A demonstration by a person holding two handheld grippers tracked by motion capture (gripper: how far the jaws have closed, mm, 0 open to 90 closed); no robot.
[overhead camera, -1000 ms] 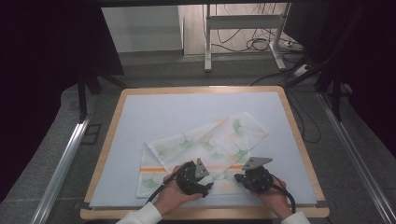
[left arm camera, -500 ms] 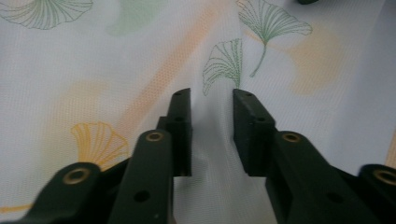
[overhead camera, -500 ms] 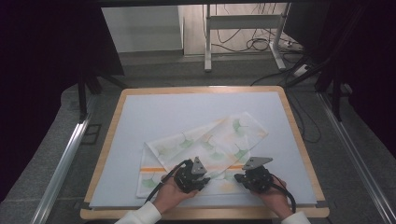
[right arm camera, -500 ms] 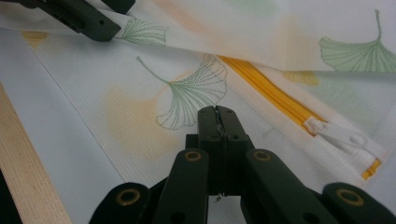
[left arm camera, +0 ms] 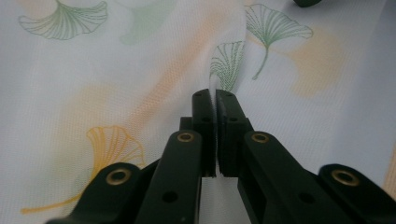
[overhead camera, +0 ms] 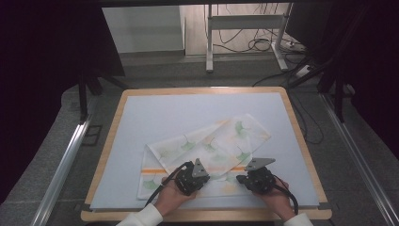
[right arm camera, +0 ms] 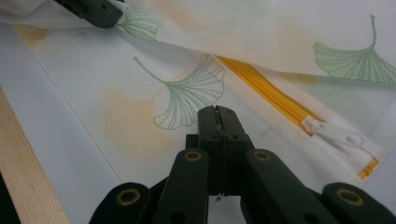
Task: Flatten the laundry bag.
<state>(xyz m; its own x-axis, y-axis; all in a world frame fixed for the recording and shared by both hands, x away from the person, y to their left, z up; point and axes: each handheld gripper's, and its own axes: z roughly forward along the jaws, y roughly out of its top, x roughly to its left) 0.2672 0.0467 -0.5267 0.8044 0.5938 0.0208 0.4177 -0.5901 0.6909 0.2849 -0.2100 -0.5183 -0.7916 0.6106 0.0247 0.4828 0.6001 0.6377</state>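
Note:
A white mesh cloth [overhead camera: 211,143] printed with green and orange ginkgo leaves lies rumpled on the pale blue mat [overhead camera: 188,108]. An orange zipper [right arm camera: 271,93] with a white pull [right arm camera: 343,137] runs across it. My left gripper [overhead camera: 206,176] rests on the cloth's near edge. Its jaws have just been closing, and in the left gripper view the left gripper [left arm camera: 215,95] pinches a raised fold of the cloth [left arm camera: 140,70]. My right gripper [overhead camera: 241,179] sits to its right, pointing at it. In the right gripper view the right gripper [right arm camera: 217,112] is shut with a thin line of cloth [right arm camera: 140,107] between the pads.
A wooden border [overhead camera: 306,155] frames the mat, and its near strip [right arm camera: 28,177] lies just beside the right gripper. Metal rails [overhead camera: 61,169] flank the table. A desk frame and cables [overhead camera: 254,42] stand on the floor beyond the far edge.
The left gripper's jaws have closed onto the cloth's near edge. Both hands have stayed where they were, and the cloth lies as before.

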